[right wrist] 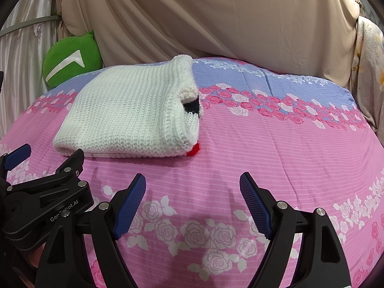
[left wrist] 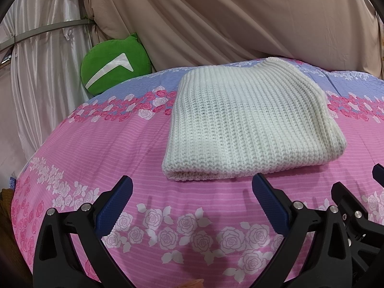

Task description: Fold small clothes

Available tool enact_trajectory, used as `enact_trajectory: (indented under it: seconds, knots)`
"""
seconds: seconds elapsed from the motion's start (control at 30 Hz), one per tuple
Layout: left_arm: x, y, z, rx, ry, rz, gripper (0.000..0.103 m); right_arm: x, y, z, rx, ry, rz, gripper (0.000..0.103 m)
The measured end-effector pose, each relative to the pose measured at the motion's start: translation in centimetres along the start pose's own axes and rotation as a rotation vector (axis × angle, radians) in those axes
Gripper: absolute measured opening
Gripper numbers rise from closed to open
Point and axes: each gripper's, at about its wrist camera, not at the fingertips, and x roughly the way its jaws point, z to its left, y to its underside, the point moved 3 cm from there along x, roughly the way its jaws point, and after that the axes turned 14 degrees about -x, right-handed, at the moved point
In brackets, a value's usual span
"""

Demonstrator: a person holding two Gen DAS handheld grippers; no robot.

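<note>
A white knitted sweater [left wrist: 247, 122] lies folded in a thick rectangle on the pink floral bedspread [left wrist: 120, 144]. In the right wrist view the sweater [right wrist: 124, 115] shows black and red knit at its right end. My left gripper [left wrist: 192, 187] is open and empty, hovering just in front of the sweater's near edge. My right gripper [right wrist: 192, 187] is open and empty, in front of and to the right of the sweater. The left gripper also shows at the left edge of the right wrist view [right wrist: 45, 153].
A green cushion [left wrist: 115, 64] with a white mark leans at the bed's far left. Beige draped cloth [left wrist: 240, 14] hangs behind the bed, white satin curtain [left wrist: 36, 72] at left. The bedspread [right wrist: 288, 144] stretches bare to the right of the sweater.
</note>
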Motion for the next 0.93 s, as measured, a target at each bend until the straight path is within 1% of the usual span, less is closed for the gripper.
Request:
enact_trajectory:
  seconds: [0.4, 0.67, 0.77, 0.93]
  knots:
    - [0.2, -0.1, 0.03, 0.003, 0.01, 0.005, 0.097, 0.06, 0.03, -0.42, 0.0, 0.006, -0.001, 0.079]
    - [0.08, -0.23, 0.38, -0.02, 0.01, -0.01, 0.097, 0.07, -0.04, -0.47, -0.004, 0.013, 0.002, 0.079]
    - [0.08, -0.18, 0.32, -0.013, 0.003, -0.011, 0.096, 0.04, -0.05, -0.23, -0.006, 0.026, 0.007, 0.079]
    - [-0.02, -0.15, 0.36, -0.012, 0.012, -0.011, 0.095, 0.01, -0.06, -0.11, -0.006, 0.027, 0.007, 0.079]
